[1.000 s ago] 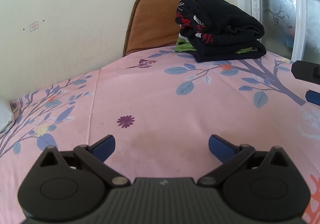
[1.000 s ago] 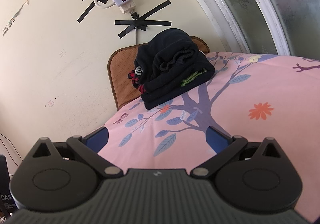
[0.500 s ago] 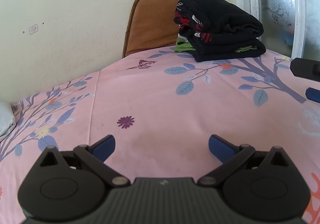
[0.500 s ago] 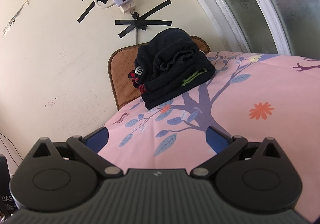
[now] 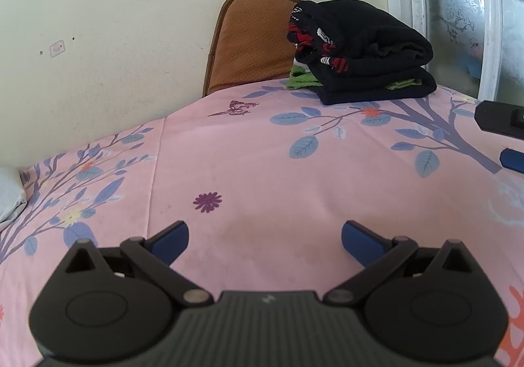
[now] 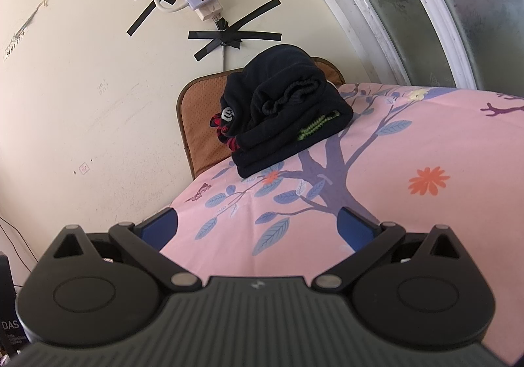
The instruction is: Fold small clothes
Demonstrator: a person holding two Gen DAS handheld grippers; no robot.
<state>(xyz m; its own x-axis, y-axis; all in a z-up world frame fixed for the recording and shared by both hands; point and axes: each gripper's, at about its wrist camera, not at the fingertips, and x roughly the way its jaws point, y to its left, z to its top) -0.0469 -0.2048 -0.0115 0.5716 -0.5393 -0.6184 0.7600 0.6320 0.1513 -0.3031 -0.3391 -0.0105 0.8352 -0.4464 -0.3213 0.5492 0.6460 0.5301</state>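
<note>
Both sets of jaws are standing spread and gripping nothing, the left gripper (image 5: 264, 234) and right gripper (image 6: 258, 224) hovering over the bare pink sheet (image 5: 262, 157), probably because the folded clothes (image 5: 363, 50) are already sitting stacked by the far wall, well apart from both

The left gripper (image 5: 264, 237) has a ribbed dark-grey body, two round black discs beside it, black linkage arms with silver pivot screws, and blue fingers (image 5: 172, 237). The right gripper (image 6: 257, 224) is built alike, with a small pale mark on its ribbed top.
</note>
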